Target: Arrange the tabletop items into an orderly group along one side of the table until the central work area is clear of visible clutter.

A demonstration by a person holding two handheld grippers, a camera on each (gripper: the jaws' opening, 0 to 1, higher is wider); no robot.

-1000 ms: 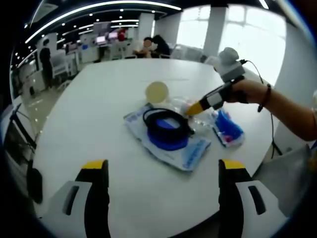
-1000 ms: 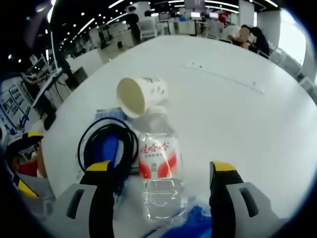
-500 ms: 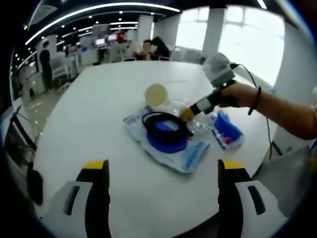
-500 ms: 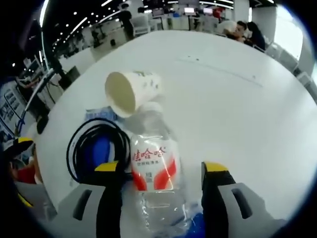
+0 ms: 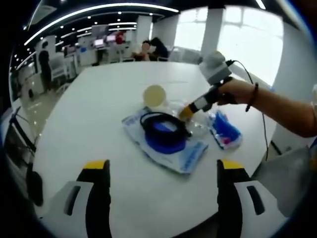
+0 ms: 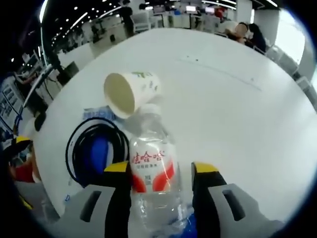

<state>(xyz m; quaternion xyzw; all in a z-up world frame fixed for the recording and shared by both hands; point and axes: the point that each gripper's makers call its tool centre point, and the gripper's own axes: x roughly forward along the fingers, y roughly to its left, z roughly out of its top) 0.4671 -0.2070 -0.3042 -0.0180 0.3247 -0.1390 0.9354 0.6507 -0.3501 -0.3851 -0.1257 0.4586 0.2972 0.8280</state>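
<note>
- Nothing is sorted yet: water bottle (image 6: 151, 171), paper cup (image 6: 130, 91), cable coil (image 5: 163, 125) are clustered mid-tabletop (image 5: 99, 114).
- Right hand-held gripper (image 6: 161, 171) is closed around the bottle; left hand-held gripper (image 5: 161, 171) is spread, empty.

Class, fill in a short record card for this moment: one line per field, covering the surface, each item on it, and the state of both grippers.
surface: white table
paper cup: on its side, open mouth toward the right gripper view
water bottle: clear, lying down, red and white label, between the jaws of the right gripper
black cable: coiled on a blue packet
blue pouch: beside the bottle
right gripper: jaws close on both sides of the bottle, grasp not certain
left gripper: open, holding nothing, short of the packet
</note>
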